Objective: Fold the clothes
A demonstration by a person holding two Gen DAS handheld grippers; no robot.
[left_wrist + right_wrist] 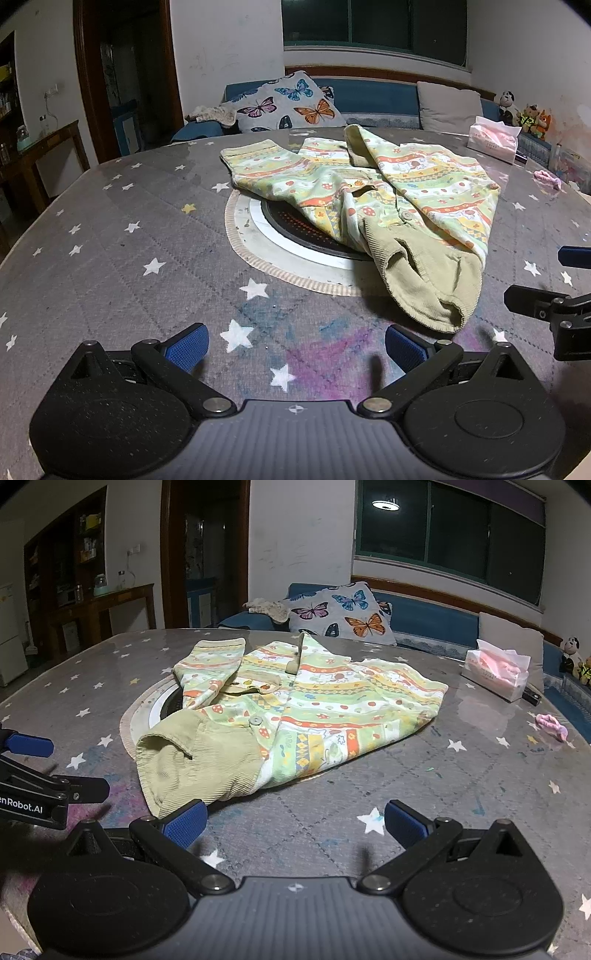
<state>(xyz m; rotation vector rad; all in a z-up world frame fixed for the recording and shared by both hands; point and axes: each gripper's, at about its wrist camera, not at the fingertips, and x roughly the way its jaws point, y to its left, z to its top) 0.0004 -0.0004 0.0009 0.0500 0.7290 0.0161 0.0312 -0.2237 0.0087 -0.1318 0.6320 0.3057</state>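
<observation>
Both grippers hover low over the table with jaws spread wide and nothing between them: the left gripper sits at six o'clock of its own view, the right gripper likewise in its own. Neither touches cloth.

Lying rumpled across the middle of the star-print tablecloth is the patterned child's garment, partly covering the round hotplate inset. Its olive ribbed cuff points toward the grippers, just beside the right gripper's left finger at about eleven o'clock.

My read: folding proper hasn't begun. This looks like the approach, with the garment bunched and one sleeve flung out at ten o'clock. Next move calls for pinching two edges, likely the near cuff and the hem, and pulling the cloth flat first.

Off to the side, a tissue pack sits at two o'clock and a small pink scrap at three, both well apart from the garment. Nothing blocks the reach; the inset's rim under the fabric could snag a drag.
</observation>
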